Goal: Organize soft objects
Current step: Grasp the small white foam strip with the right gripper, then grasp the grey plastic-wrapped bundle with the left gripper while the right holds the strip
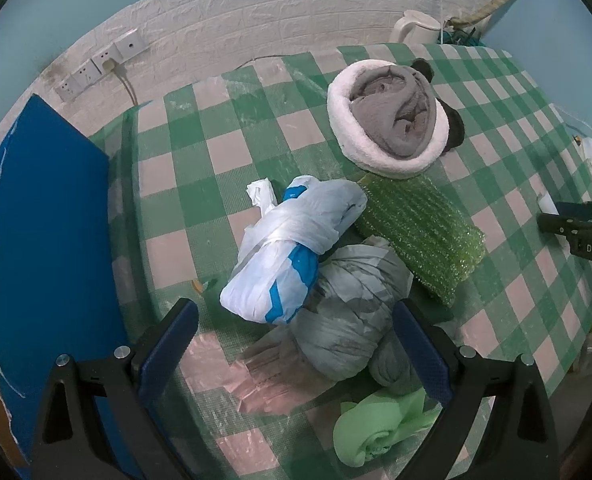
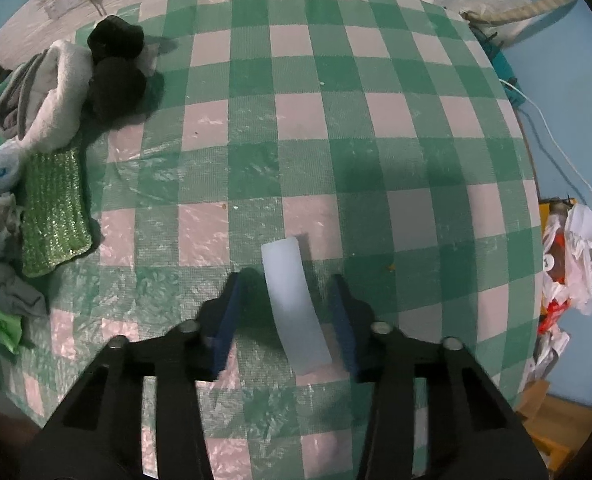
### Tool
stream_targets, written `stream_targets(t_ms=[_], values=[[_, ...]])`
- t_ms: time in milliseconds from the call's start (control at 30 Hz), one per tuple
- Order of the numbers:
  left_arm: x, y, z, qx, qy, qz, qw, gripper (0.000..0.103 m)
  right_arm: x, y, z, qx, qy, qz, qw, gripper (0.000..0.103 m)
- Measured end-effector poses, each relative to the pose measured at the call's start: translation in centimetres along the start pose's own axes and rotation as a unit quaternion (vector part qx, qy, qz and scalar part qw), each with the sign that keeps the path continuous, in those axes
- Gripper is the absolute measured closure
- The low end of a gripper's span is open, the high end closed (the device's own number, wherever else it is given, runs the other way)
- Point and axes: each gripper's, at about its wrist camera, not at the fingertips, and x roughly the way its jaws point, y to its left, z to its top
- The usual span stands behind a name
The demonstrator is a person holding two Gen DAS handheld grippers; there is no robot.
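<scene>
In the left wrist view my left gripper (image 1: 296, 316) is open above a pile of soft things: a white and blue plastic bag bundle (image 1: 288, 248), a grey bag bundle (image 1: 347, 320), a green sparkly sponge cloth (image 1: 419, 232), a light green foam roll (image 1: 371, 432) and a white panda hat stuffed with grey cloth (image 1: 391, 120). In the right wrist view my right gripper (image 2: 286, 292) is open, with a pale translucent strip (image 2: 296, 304) lying on the cloth between its fingers. The pile shows at the left edge there, with the sponge cloth (image 2: 54, 212) and the panda hat (image 2: 68, 88).
A green and pink checked tablecloth (image 1: 224, 152) covers the table. A blue board (image 1: 48, 240) stands at the left. A white kettle (image 1: 415, 26) and wall sockets (image 1: 100, 64) are at the back. Plastic bags (image 2: 575, 264) lie off the table's right edge.
</scene>
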Motion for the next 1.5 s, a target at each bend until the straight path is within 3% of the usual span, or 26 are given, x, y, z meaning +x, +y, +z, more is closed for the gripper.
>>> stream_targets(t_ms=[33, 233, 733, 933, 1100, 1500], values=[[0.0, 0.0, 0.0, -0.001, 0.0, -0.001, 1.0, 0.004, 0.0, 0.1, 0.0, 0.0, 0.0, 0.0, 1.0, 0.08], [0.2, 0.4, -0.1, -0.003, 0.001, -0.006, 1.0, 0.004, -0.4, 0.0, 0.3, 0.005, 0.007, -0.004, 1.0, 0.088], [1.1, -0.2, -0.3, 0.002, 0.013, -0.012, 0.9998, 0.005, -3.7, 6.0, 0.6, -0.03, -0.016, 0.048, 0.998, 0.089], [1.2, -0.1, -0.4, -0.004, 0.015, -0.027, 0.9995, 0.024, -4.5, 8.4, 0.2, -0.048, -0.021, 0.058, 0.997, 0.089], [0.9, -0.6, -1.0, 0.008, 0.012, -0.022, 0.9997, 0.05, -5.1, 10.4, 0.3, -0.056, -0.021, 0.064, 0.996, 0.089], [-1.2, 0.0, -2.4, 0.007, -0.004, -0.02, 0.9998, 0.055, -6.6, 12.4, 1.1, -0.069, -0.037, 0.079, 0.994, 0.089]])
